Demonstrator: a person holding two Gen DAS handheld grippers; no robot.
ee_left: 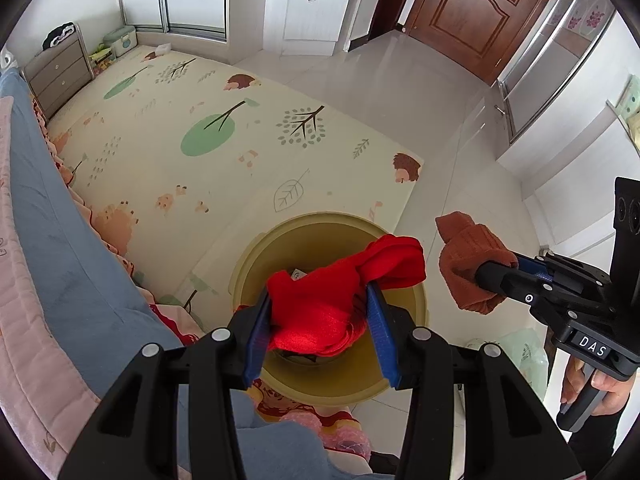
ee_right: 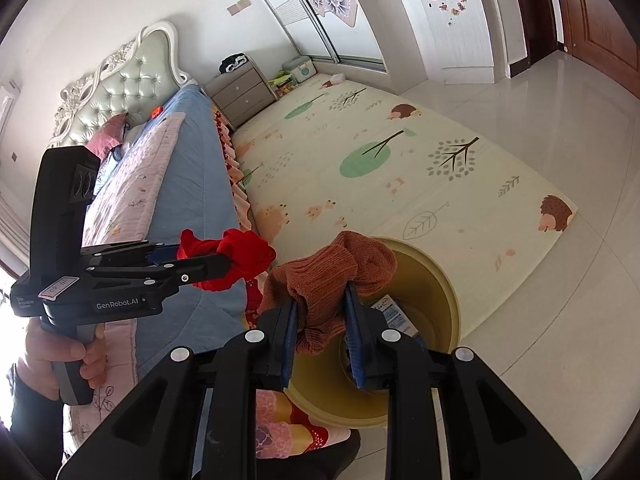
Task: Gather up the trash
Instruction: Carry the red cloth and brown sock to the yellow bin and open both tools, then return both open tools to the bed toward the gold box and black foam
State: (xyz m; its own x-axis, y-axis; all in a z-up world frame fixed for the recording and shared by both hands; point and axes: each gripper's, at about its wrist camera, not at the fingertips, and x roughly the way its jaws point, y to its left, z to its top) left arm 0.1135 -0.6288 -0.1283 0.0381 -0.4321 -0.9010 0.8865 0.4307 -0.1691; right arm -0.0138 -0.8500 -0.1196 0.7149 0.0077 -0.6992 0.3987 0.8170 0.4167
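My left gripper [ee_left: 318,294] is shut on a bunched red cloth [ee_left: 320,308], held right over the mouth of a yellow bin [ee_left: 404,384] on the floor beside the bed. The right gripper [ee_right: 322,292] is shut on a rust-brown knitted sock [ee_right: 320,276], above the bin's [ee_right: 436,280] near rim. In the left wrist view the brown sock [ee_left: 468,264] hangs to the right of the bin in the right gripper [ee_left: 486,274]. In the right wrist view the red cloth [ee_right: 236,258] sits at the left gripper [ee_right: 224,260], over the bed edge. A printed packet [ee_right: 394,314] lies inside the bin.
A bed with a blue sheet [ee_left: 60,240] and pink quilt [ee_right: 132,184] runs along the left. A patterned play mat [ee_left: 224,132] covers the floor beyond the bin, with a grey drawer chest [ee_left: 60,74] at its far end. Glossy tiles [ee_left: 420,92] lead to a brown door [ee_left: 476,8].
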